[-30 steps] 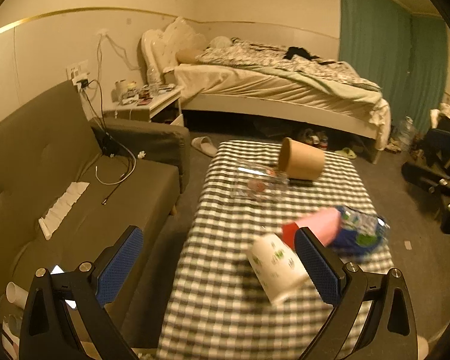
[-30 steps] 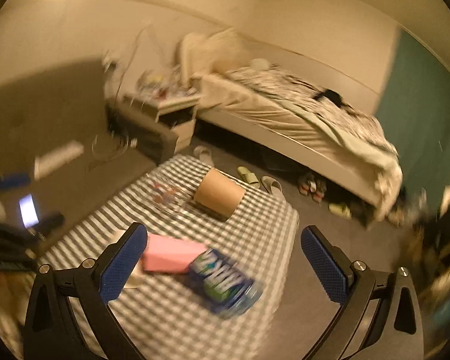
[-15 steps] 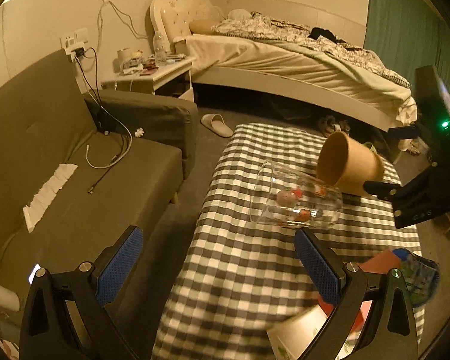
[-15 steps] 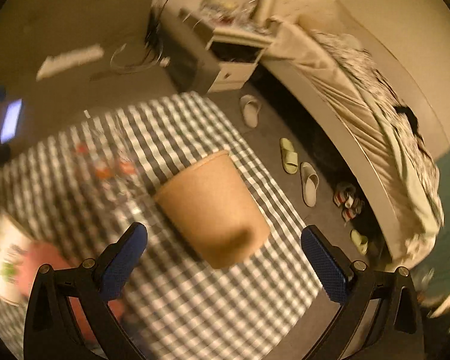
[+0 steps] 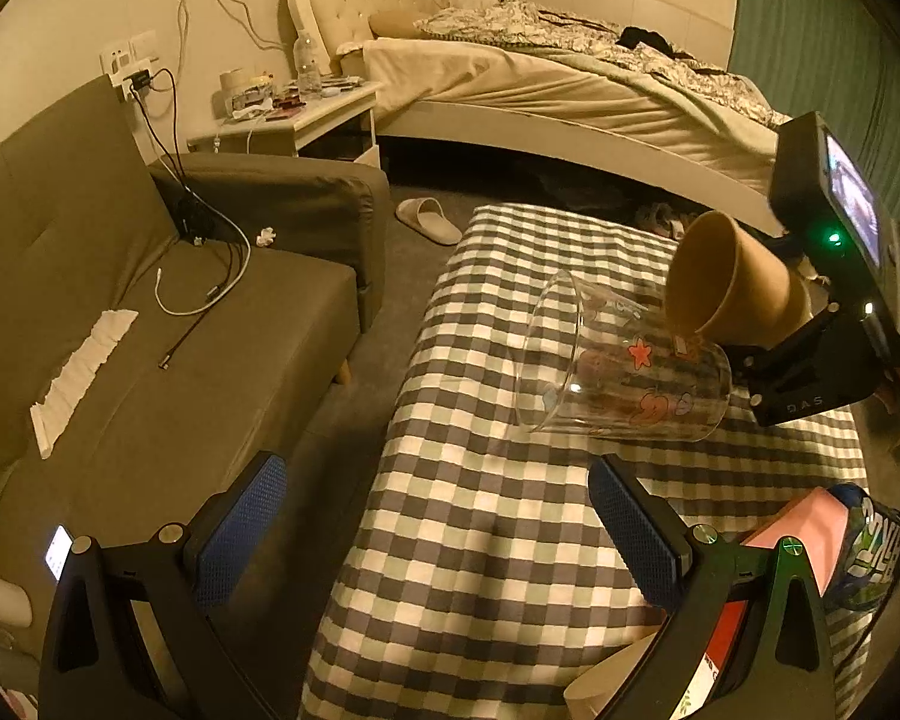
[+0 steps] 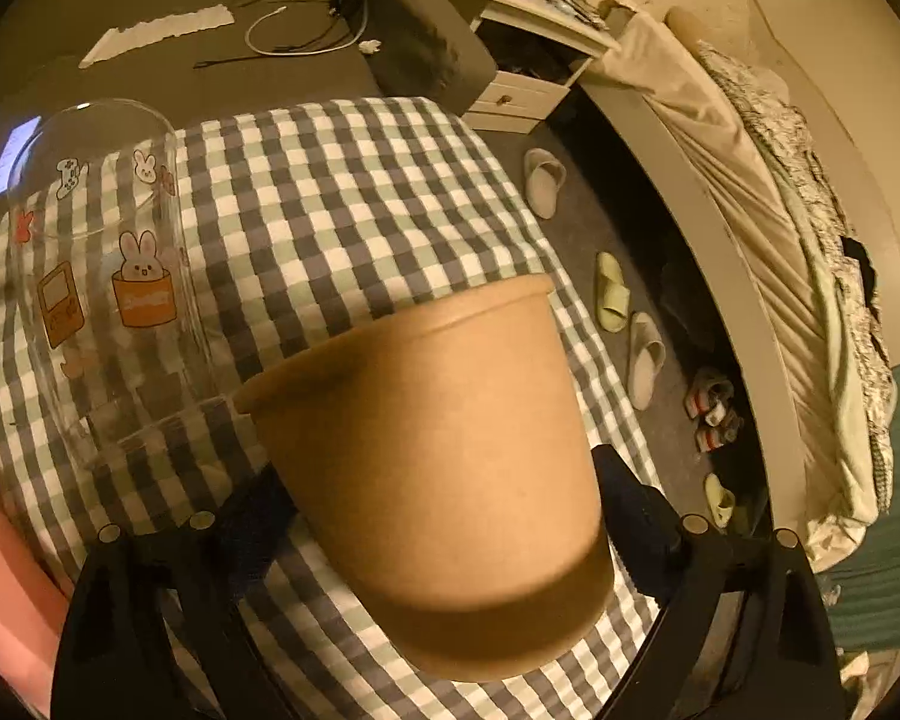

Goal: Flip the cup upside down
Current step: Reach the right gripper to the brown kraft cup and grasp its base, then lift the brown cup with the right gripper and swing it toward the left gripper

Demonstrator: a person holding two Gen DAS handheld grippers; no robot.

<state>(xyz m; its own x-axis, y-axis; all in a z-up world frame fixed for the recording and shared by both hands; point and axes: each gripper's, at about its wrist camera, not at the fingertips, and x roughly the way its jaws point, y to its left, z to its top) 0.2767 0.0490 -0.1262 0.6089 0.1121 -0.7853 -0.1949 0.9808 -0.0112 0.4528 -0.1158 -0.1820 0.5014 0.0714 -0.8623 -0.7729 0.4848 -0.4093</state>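
A brown paper cup (image 6: 444, 480) lies on its side on the checkered table (image 6: 342, 210), rim leaning on a clear glass (image 6: 102, 276). My right gripper (image 6: 438, 516) has a finger on each side of the cup's base, close to or touching it. In the left wrist view the cup (image 5: 732, 294) is at the far right with the right gripper (image 5: 810, 372) behind it. The clear glass (image 5: 618, 384) with cartoon prints lies on its side. My left gripper (image 5: 438, 522) is open and empty, hovering over the table's near left edge.
A pink box (image 5: 798, 534), a blue packet (image 5: 870, 552) and a white printed cup (image 5: 618, 684) lie at the table's near right. A grey sofa (image 5: 150, 330) stands left, a bed (image 5: 570, 84) and slippers (image 6: 612, 294) beyond.
Both grippers moved forward over the table. My right gripper closed in around the brown cup's base and its fingers narrowed. The left gripper came nearer the clear glass, still open.
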